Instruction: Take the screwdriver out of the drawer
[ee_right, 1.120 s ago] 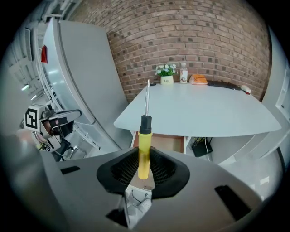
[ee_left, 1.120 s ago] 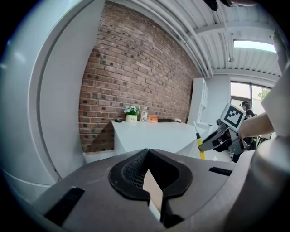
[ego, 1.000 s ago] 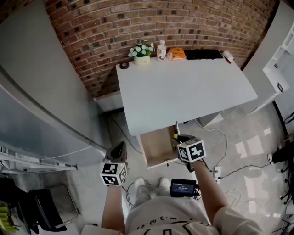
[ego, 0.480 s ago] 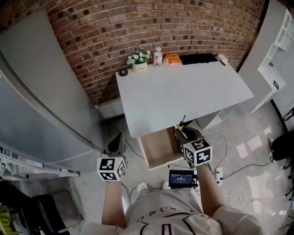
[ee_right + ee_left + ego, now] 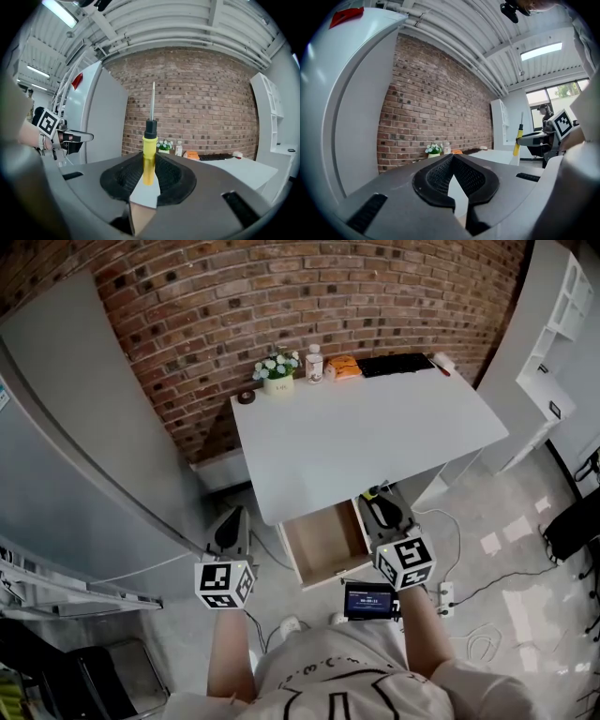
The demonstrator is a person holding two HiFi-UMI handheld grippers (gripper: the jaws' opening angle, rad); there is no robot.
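Note:
My right gripper (image 5: 149,165) is shut on the yellow handle of a screwdriver (image 5: 149,145), whose black collar and metal shaft point straight up in the right gripper view. In the head view that gripper (image 5: 382,510) hangs over the right edge of the open wooden drawer (image 5: 323,542), by the front edge of the white table (image 5: 375,442). The left gripper view shows the screwdriver (image 5: 518,137) upright at the right. My left gripper (image 5: 453,159) is shut on nothing and stays left of the drawer (image 5: 231,527).
At the table's back edge stand a flower pot (image 5: 277,372), a bottle (image 5: 314,363), an orange packet (image 5: 344,367), a black keyboard (image 5: 398,363) and a tape roll (image 5: 246,397). A grey cabinet (image 5: 84,427) rises at the left, white shelves (image 5: 553,334) at the right. Cables and a power strip (image 5: 447,594) lie on the floor.
Both grippers have risen. The right one has lifted the screwdriver up out of the drawer to table height and tipped toward level. The left gripper stays shut and empty.

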